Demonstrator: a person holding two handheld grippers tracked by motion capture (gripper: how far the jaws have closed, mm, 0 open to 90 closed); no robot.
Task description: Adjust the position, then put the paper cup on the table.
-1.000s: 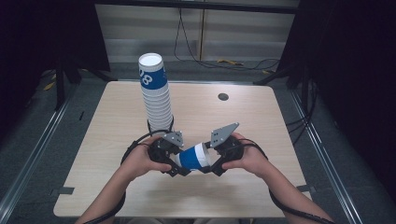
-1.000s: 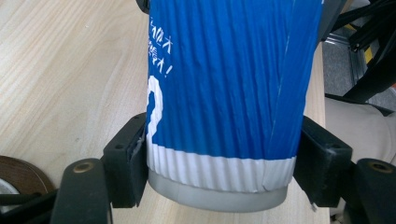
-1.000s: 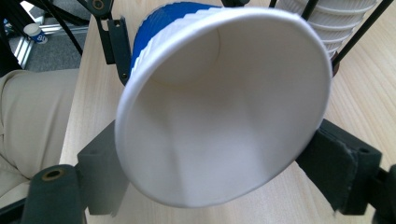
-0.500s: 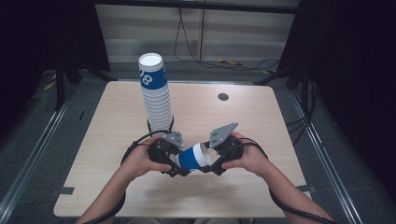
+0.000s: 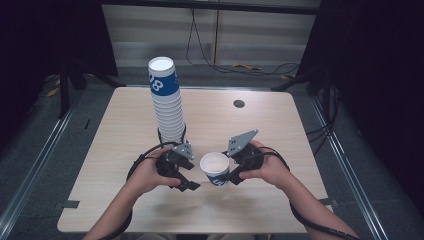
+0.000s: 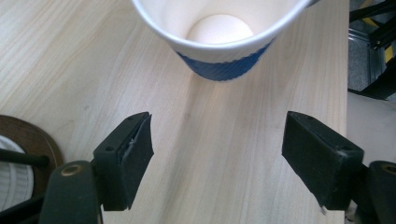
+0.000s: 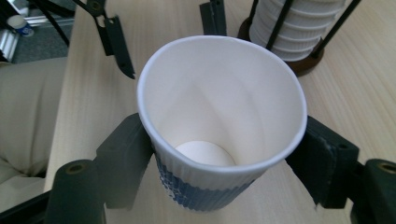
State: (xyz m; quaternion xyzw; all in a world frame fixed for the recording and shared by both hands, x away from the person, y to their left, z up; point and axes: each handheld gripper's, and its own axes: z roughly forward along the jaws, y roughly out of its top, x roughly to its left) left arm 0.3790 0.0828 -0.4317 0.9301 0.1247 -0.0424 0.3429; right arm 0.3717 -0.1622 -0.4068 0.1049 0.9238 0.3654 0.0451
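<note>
A white paper cup (image 5: 215,165) with a blue ribbed sleeve stands mouth up just above the table, empty inside (image 7: 219,93). My right gripper (image 5: 221,175) is shut on its sleeve; its jaws have just been closing on it, and both pads (image 7: 126,149) press the sides. My left gripper (image 5: 192,176) sits just left of the cup, open, its jaws having just been opening with nothing between them. In the left gripper view the cup (image 6: 219,37) hangs beyond the spread fingertips (image 6: 135,144), apart from them.
A tall stack of matching cups (image 5: 167,100) stands in a wire holder on a round brown base (image 7: 306,63) at the table's left middle. The wooden table (image 5: 280,130) has a small round hole (image 5: 239,103) at the back. Cables lie on the floor behind.
The cup lay sideways between both grippers; now the left gripper has let go and its jaws have spread. The right gripper holds the cup alone, mouth up.
</note>
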